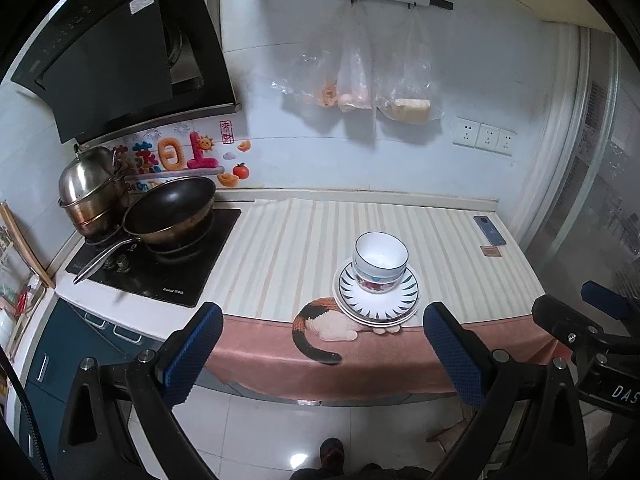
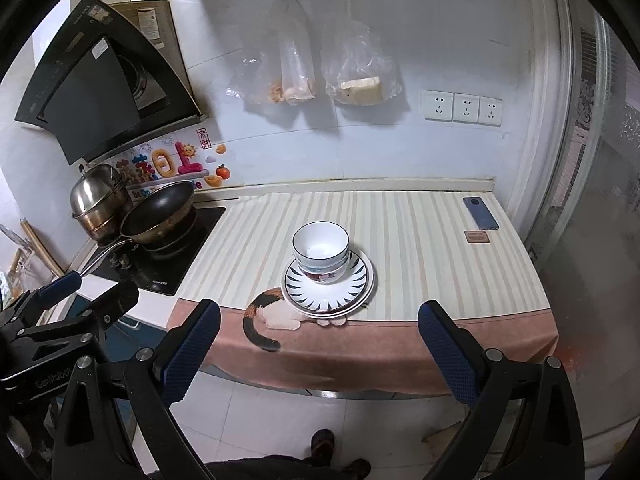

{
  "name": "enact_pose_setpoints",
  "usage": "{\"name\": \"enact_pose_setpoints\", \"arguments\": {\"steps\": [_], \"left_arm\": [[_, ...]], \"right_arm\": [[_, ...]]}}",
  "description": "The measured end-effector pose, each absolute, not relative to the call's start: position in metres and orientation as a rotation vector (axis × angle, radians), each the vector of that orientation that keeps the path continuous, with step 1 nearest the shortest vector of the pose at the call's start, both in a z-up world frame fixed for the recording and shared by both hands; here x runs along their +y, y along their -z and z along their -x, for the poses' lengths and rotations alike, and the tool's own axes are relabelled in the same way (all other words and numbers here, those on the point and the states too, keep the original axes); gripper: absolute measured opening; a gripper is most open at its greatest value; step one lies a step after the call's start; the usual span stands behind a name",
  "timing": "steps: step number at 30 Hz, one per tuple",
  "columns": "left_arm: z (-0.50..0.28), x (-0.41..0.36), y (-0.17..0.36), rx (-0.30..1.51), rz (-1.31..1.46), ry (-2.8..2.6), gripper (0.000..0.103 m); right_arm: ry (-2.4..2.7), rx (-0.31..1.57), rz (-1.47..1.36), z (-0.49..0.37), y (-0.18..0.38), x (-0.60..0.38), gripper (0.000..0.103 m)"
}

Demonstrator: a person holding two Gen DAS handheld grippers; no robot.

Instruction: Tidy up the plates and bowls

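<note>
standing back from the counter, the left gripper (image 1: 322, 354) and right gripper (image 2: 318, 350) both gape wide with nothing between them, while the stacked bowls (image 2: 321, 254) rest on stacked plates (image 2: 340, 294) near the striped cloth's (image 2: 420, 248) front edge

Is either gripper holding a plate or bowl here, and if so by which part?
Nothing is held. The left gripper and right gripper are both open and empty, back from the counter; the bowls sit stacked on the plates.

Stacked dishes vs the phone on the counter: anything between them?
Nothing. In both wrist views only bare striped cloth lies between the plates, with bowls on top, and the phone.
</note>
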State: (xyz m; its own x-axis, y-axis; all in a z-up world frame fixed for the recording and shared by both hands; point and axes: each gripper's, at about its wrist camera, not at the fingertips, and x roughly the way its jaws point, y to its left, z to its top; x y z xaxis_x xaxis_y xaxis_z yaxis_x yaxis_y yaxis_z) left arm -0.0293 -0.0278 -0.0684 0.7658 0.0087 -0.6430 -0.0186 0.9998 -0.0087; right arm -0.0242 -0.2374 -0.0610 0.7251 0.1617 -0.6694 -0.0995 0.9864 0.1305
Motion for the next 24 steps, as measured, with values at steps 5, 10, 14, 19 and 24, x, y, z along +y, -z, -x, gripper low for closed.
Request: {"name": "enact_pose_setpoints", "arguments": {"steps": [5,10,14,19,24], "left_arm": [[0.037,-0.025,0.069,0.693,0.02,-0.027,0.103],[0.043,-0.023,0.066,0.682,0.02,-0.032,0.103],[0.045,-0.024,0.066,0.688,0.028,-0.029,0.103],[0.046,-0.025,0.066,0.693,0.036,-0.028,0.103],[0.047,-0.026,0.066,0.693,0.037,-0.029,0.103]], "right_arm": [[-0.138,0.733,-0.079,0.028,0.059,-0.236,0.101],[-0.135,0.725,-0.075,0.03,0.058,-0.235,0.101],[-0.137,0.726,-0.074,0.03,0.058,-0.235,0.101],[-0.136,0.723,-0.066,0.031,0.056,-0.233,0.101],[-0.138,0.723,-0.06,0.029,0.054,-0.234,0.101]]}}
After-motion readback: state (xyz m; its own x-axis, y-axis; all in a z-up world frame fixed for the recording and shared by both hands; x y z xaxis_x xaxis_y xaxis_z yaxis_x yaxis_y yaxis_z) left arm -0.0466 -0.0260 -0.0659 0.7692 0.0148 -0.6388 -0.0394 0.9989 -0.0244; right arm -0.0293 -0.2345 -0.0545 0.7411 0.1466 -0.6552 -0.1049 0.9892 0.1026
